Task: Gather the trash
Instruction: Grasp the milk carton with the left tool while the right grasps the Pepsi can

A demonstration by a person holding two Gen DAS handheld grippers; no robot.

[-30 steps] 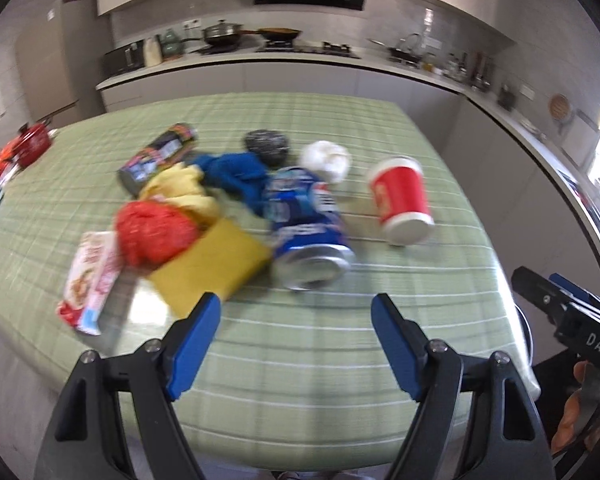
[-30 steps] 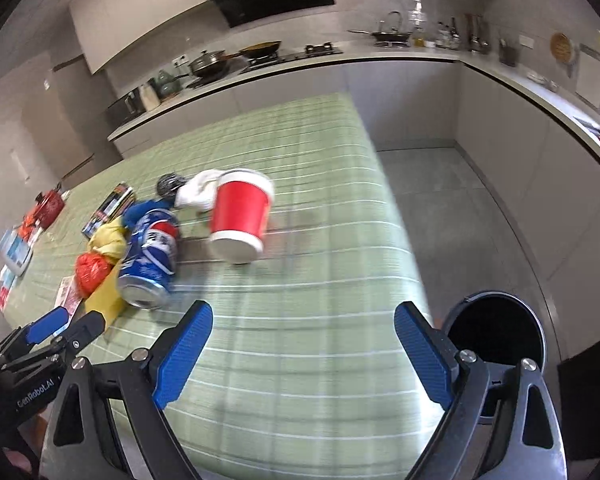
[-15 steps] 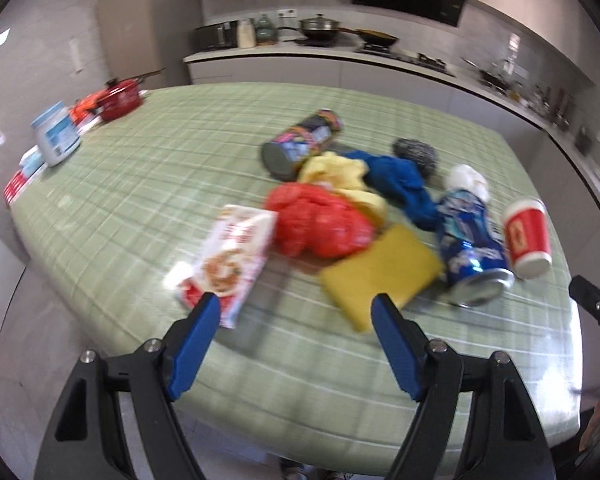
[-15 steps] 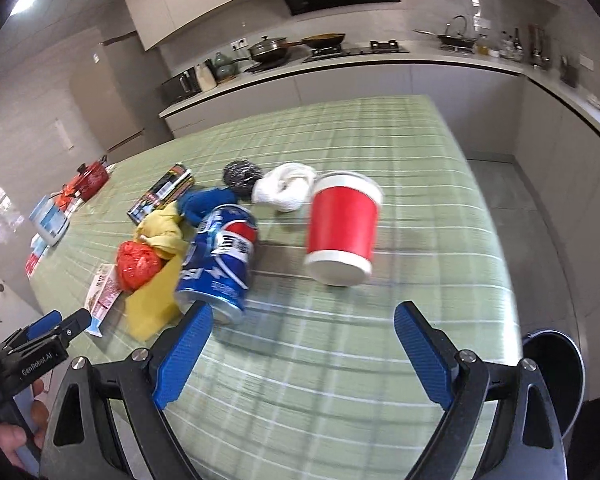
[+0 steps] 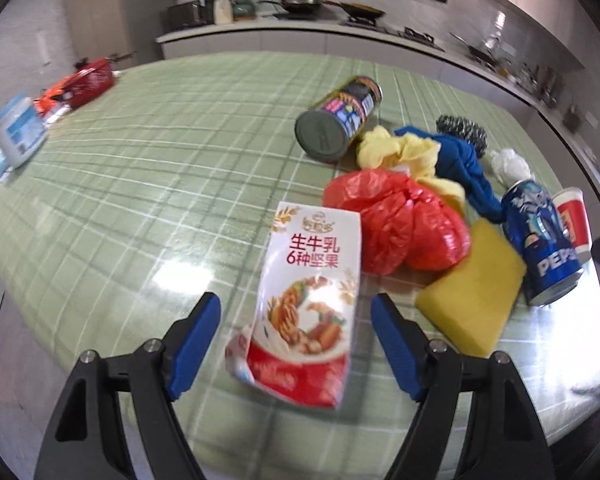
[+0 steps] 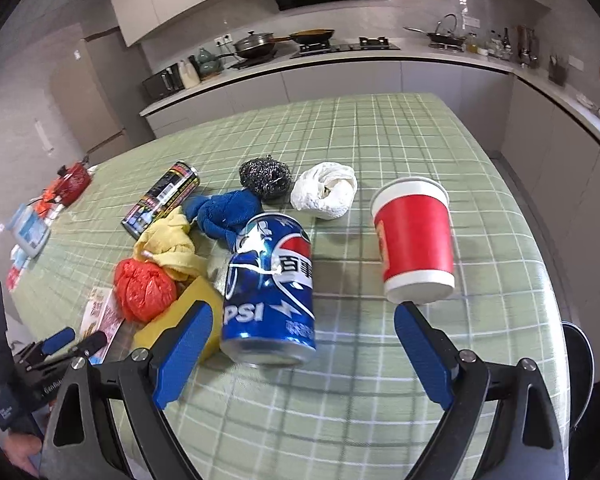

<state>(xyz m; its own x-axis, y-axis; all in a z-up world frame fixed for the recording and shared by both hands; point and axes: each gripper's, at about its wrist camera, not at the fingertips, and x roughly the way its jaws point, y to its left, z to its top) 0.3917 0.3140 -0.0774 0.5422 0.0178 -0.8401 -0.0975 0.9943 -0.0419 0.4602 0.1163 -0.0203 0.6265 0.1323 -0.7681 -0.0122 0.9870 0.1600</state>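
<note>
The left gripper (image 5: 296,320) is travelling sideways along the table (image 5: 148,168), away from the blue Pepsi can (image 5: 540,244) and the red paper cup (image 5: 576,220). These two are now sliding to the right edge of its view, and the white and red snack packet (image 5: 308,308) is coming to lie between its open fingers without touching them. The right gripper (image 6: 304,340) is also going toward the pile: the blue Pepsi can (image 6: 272,292) and the red paper cup (image 6: 416,240) are getting bigger and nearer in its view, and the can is now just in front of its left finger. The black bin (image 6: 580,372) is slipping to the right edge.
</note>
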